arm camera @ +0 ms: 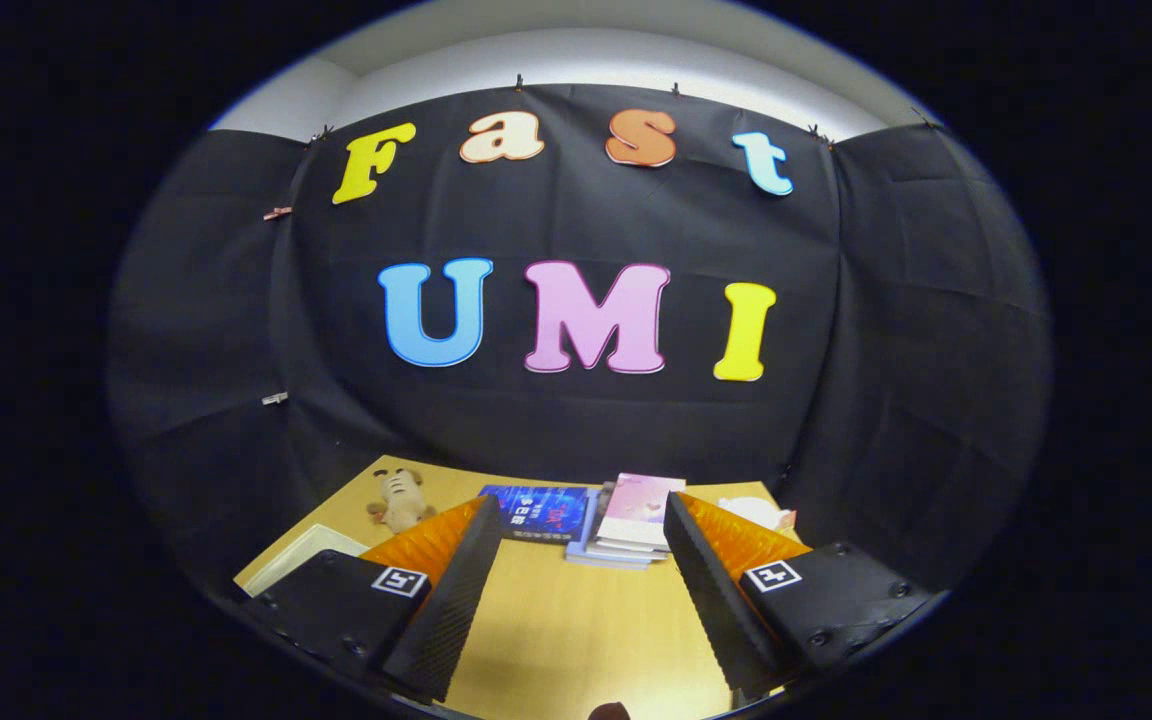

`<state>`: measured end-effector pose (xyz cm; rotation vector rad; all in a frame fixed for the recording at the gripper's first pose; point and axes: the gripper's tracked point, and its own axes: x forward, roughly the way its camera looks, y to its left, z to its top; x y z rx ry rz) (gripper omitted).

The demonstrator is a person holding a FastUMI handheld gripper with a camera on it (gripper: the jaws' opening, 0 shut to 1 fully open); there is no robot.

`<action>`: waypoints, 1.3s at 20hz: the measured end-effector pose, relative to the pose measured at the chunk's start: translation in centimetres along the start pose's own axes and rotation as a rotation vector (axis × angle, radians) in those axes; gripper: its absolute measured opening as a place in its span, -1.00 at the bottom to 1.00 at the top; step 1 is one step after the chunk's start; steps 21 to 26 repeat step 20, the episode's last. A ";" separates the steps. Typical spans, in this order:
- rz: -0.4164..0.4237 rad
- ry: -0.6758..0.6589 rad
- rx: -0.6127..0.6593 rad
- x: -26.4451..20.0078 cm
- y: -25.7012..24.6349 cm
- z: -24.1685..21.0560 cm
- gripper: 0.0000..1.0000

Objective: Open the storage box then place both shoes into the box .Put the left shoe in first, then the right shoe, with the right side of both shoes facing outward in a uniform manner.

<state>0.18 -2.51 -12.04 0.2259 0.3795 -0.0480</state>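
My gripper stands open above a wooden table, raised and looking toward the back wall. Nothing sits between the fingers. A white flat edge, perhaps part of a box or lid, shows just left of the left finger. A small dark rounded thing peeks up between the fingers, at the near edge of the table; I cannot tell what it is.
Beyond the fingertips lie a dark blue book and a stack of pale books with a pink cover on top. A tan plush toy lies at the back left. A white plush thing sits behind the right finger.
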 end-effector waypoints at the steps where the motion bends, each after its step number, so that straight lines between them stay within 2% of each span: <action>1: -0.016 -0.013 -0.008 -0.3 -1.1 0.1 0.98; 9: -0.031 -0.053 -0.023 -0.9 -6.4 -0.5 0.96; 16: -0.007 -0.081 -0.043 -0.8 -8.7 -1.0 0.92; 20: -0.024 -0.097 -0.028 -0.8 -10.3 -0.8 0.92; 26: -0.024 -0.097 -0.028 -0.8 -10.3 -0.8 0.92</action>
